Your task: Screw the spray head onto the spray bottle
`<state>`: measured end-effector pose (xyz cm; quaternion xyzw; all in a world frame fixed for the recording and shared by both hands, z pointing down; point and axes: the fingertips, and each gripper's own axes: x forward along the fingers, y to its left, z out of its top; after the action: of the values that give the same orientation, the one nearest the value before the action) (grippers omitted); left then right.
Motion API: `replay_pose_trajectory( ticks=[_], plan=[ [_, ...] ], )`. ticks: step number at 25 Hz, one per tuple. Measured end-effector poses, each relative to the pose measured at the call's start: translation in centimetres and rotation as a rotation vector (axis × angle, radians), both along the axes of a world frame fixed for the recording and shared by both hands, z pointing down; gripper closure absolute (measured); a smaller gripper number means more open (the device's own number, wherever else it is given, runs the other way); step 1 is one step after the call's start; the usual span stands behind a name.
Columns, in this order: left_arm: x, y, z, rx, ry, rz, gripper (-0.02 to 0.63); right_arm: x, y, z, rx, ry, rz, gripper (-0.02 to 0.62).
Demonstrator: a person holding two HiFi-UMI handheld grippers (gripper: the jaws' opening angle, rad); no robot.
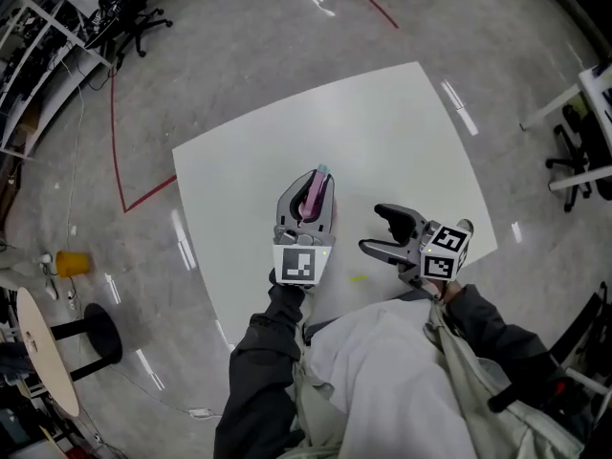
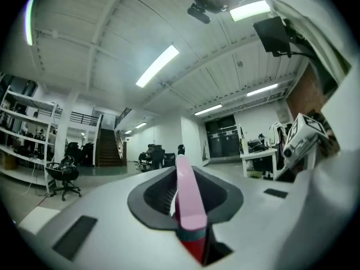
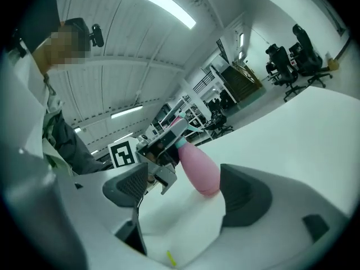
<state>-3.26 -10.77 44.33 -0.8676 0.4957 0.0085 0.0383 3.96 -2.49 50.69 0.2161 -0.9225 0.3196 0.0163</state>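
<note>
A pink spray bottle (image 1: 314, 202) with a teal collar (image 3: 179, 141) sits between the jaws of my left gripper (image 1: 311, 194), which is shut on it near the neck. In the right gripper view the pink spray bottle (image 3: 201, 170) leans, its wide base at or just above the white table (image 1: 382, 132). From the left gripper view the bottle (image 2: 188, 198) runs straight down the middle, with a teal band and a red part at its near end. I cannot make out the spray head clearly. My right gripper (image 1: 375, 229) stands open and empty to the bottle's right, pointing at it.
A small yellow-green scrap (image 1: 358, 278) lies on the table near the person's body. Grey floor with red tape lines surrounds the table. Office chairs (image 1: 143, 17) stand far left, a yellow object (image 1: 72, 263) and a round side table (image 1: 43, 361) at the left.
</note>
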Motion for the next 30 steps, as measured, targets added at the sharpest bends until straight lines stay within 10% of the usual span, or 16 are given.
replay_pose_trajectory(
  ticks=[5, 7, 20, 25, 30],
  plan=[
    [1.1, -0.2, 0.7, -0.002, -0.003, 0.015, 0.489, 0.5, 0.0, 0.3, -0.016, -0.017, 0.02, 0.196],
    [1.0, -0.2, 0.9, -0.012, 0.018, 0.018, 0.28, 0.7, 0.0, 0.5, -0.024, -0.017, 0.029, 0.196],
    [-6.3, 7.9, -1.4, -0.056, -0.003, -0.141, 0.275, 0.2, 0.3, -0.5, 0.043, 0.016, -0.002, 0.196],
    [-8.5, 11.2, 1.9, -0.158, -0.032, -0.257, 0.596, -2.8, 2.0, -1.6, 0.147, 0.076, -0.124, 0.196],
    [-8.5, 11.8, 4.9, -0.291, 0.123, -0.313, 0.598, -4.7, 2.6, -1.3, 0.199, 0.149, -0.174, 0.197]
  ],
)
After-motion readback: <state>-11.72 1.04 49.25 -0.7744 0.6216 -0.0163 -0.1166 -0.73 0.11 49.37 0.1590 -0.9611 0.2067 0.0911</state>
